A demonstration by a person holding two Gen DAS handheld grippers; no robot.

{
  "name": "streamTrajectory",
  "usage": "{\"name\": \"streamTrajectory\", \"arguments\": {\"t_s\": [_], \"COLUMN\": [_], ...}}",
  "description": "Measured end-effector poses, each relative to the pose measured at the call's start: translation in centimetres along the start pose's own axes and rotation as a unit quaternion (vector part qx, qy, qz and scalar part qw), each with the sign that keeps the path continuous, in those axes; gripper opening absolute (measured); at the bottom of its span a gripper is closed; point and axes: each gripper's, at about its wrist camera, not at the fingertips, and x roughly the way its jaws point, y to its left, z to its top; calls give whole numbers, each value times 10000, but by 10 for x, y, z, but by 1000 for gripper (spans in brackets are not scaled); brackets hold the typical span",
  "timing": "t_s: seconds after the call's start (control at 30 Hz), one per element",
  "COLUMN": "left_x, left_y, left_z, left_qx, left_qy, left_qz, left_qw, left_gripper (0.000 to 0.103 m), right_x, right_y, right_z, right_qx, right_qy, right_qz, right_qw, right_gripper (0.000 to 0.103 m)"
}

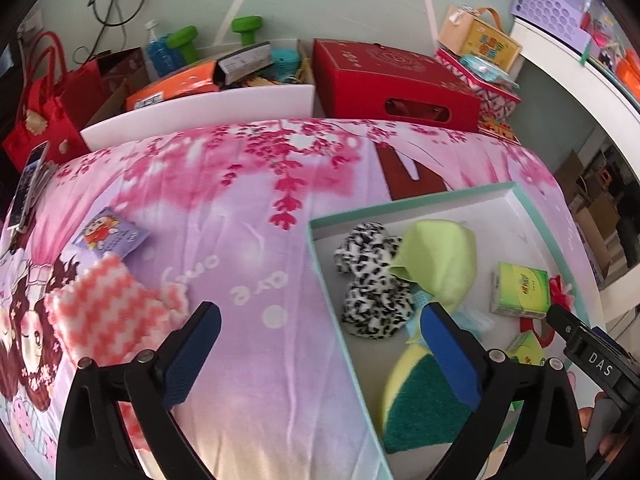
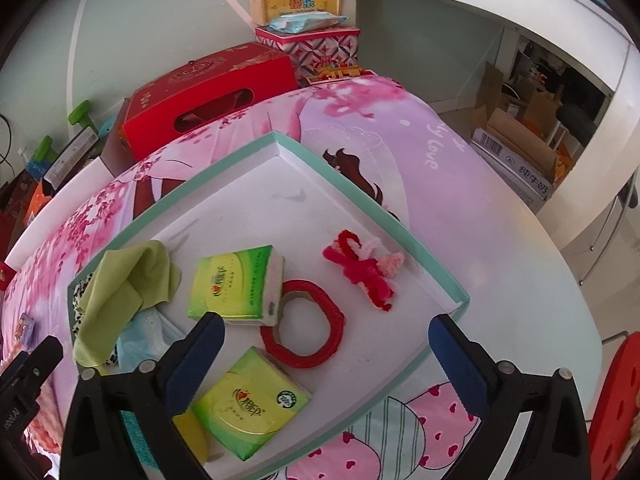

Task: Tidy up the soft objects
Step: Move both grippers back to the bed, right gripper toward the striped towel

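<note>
We hold both claws released and empty over the pink floral table: the left claw straddles the teal-rimmed tray's left edge, the right claw hovers above it. Inside lie a green cloth, two tissue packs, a sponge; a pink-and-white cloth waits left, outside.

Glossy-wrapped tissue pack, matt cardboard tray

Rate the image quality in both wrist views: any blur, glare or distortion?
Left wrist view: strong fisheye bending, dark corners, even daylight; the pink-and-white cloth looks slightly soft.
Right wrist view: same bending; the tissue packs read sharp, with no glare on the tray.
</note>
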Motion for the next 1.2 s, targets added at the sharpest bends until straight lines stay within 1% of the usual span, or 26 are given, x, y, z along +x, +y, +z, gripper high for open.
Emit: {"name": "streamTrajectory", "arguments": {"t_s": [0.37, 0.53, 0.63, 0.73, 0.8, 0.97, 1.13, 1.2], "left_x": [-18, -36, -46, -57, -64, -80, -88, -90], "left_y": [37, 70, 94, 124, 143, 190, 226, 237], "left_z": [2, 5, 5, 1, -3, -18, -35, -41], "left_qx": [-372, -687, -897, -1082, -1244, -1756, -2157, -2264], "left_qy": [-60, -210, -334, -403, -412, -444, -399, -374], "left_qz": [87, 138, 357, 740, 930, 1259, 1565, 1647], "left_qw": [9993, 9973, 9948, 9905, 9870, 9754, 9630, 9593], "left_gripper": [100, 100, 100, 100, 100, 100, 100, 100], "right_x": [-6, -15, -24, -33, -39, -54, -65, -69], "right_y": [15, 30, 42, 58, 70, 106, 147, 165], "right_z": [0, -1, -2, -5, -6, -16, -31, -39], "right_qx": [-180, -333, -418, -559, -675, -999, -1401, -1595], "right_qy": [-82, -202, -323, -439, -515, -651, -687, -704], "right_qz": [45, 104, 244, 386, 464, 739, 1070, 1195], "right_qw": [9998, 9992, 9983, 9967, 9953, 9901, 9819, 9774], "right_gripper": [103, 103, 103, 103, 103, 103, 103, 103]}}
